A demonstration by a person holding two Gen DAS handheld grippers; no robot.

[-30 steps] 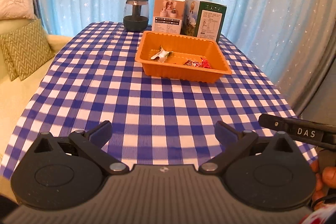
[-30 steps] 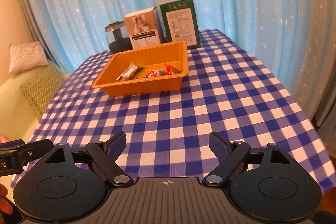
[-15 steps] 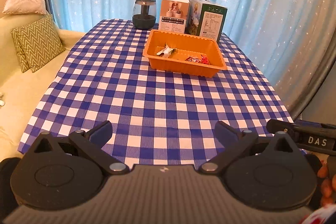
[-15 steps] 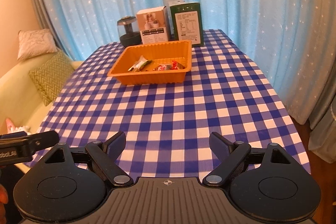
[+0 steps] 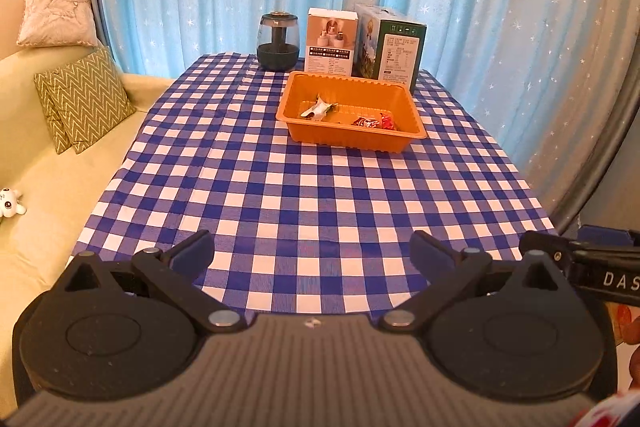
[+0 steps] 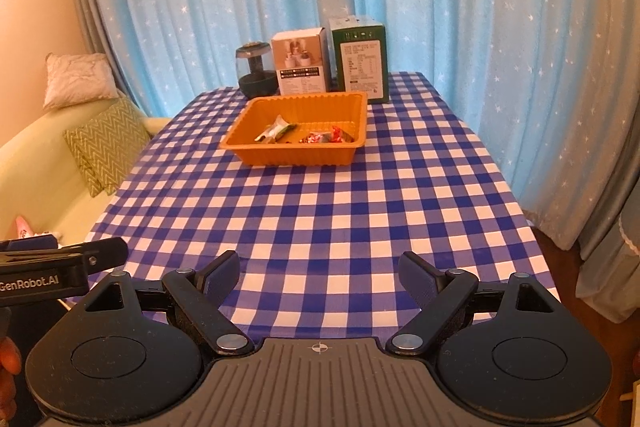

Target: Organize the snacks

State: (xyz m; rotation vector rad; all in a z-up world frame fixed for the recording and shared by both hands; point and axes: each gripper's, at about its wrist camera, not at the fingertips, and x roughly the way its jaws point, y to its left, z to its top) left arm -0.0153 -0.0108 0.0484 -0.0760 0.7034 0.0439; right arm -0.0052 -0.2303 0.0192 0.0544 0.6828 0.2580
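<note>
Nearest, your left gripper [image 5: 312, 247] and right gripper [image 6: 319, 269] both stand spread and carry nothing, beyond them bare checked tablecloth [image 6: 320, 211], farthest the orange tray [image 6: 296, 151] already holding green-and-white snack packet [image 6: 276, 131] and red snack wrappers [image 6: 326, 137]; apparently nothing remains.
</note>
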